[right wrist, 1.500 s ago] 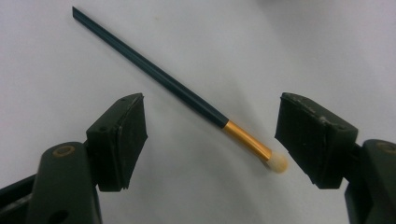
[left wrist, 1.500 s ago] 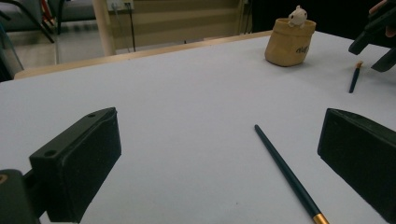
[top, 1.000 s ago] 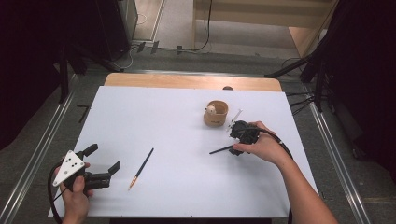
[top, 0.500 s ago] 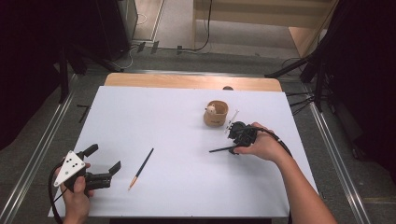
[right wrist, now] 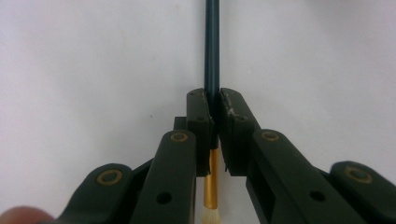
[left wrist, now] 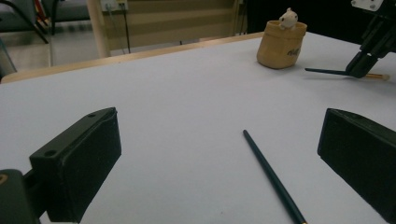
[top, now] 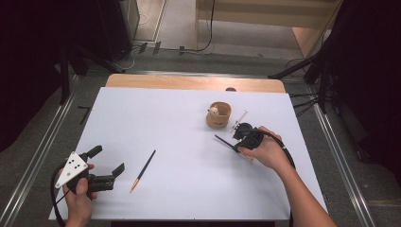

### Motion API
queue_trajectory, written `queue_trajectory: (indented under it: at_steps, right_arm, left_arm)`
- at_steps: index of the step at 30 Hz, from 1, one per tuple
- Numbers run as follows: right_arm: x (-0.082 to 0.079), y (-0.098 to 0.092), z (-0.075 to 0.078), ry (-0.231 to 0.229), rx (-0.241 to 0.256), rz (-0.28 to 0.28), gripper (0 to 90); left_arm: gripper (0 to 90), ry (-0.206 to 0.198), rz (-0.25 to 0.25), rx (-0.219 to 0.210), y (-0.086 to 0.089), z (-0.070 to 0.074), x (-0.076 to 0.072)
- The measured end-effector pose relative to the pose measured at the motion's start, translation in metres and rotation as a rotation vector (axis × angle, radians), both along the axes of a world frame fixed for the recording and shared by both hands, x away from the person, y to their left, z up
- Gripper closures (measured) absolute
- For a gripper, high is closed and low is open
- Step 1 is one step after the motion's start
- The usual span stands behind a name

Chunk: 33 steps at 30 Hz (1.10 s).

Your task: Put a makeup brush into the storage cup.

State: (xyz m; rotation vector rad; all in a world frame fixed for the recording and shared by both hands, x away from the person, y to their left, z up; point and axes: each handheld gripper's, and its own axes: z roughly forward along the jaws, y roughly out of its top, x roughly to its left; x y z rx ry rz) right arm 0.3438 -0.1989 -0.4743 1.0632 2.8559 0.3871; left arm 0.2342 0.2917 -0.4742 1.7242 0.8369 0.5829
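Observation:
My right gripper (top: 239, 145) is shut on a dark green paintbrush (right wrist: 212, 51) with a gold ferrule and pale bristles, right of the table's middle; the handle (top: 223, 141) sticks out to the left, just above the white table (top: 179, 123). In the left gripper view that brush (left wrist: 327, 72) shows far off, held by the other gripper (left wrist: 369, 56). A second dark paintbrush (top: 143, 170) lies on the table at the front left. My left gripper (top: 107, 161) stands open just left of it, and the brush (left wrist: 273, 177) lies between and ahead of its jaws. A small tan holder (top: 218, 115) with a white figure in it stands behind the right gripper.
The table's wooden far edge (top: 194, 82) runs along the back. Metal rails (top: 52, 142) flank the table on the floor. Cables trail from both grippers.
The right gripper with its brush has shifted slightly. The left gripper and the lying brush have not moved.

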Motion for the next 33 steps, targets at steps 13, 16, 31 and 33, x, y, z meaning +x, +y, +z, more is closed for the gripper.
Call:
queue_trajectory:
  at_steps: [13,16,31,33]
  right_arm:
    - [-0.037,-0.015,0.036,-0.238,0.247,-0.081,84.8]
    - [-0.042,-0.014,0.039,-0.269,0.266,-0.091,84.8]
    - [-0.076,-0.019,0.05,-0.447,0.45,-0.207,84.8]
    - [-0.078,-0.02,0.05,-0.458,0.459,-0.215,84.8]
  left_arm:
    - [11.7,0.013,-0.019,-0.031,-0.029,0.02,0.014]
    - [11.2,0.013,-0.036,-0.037,-0.038,0.024,0.018]
    - [10.7,0.015,-0.128,-0.05,-0.094,0.04,0.037]
    - [11.0,0.013,-0.132,-0.063,-0.099,0.043,0.04]
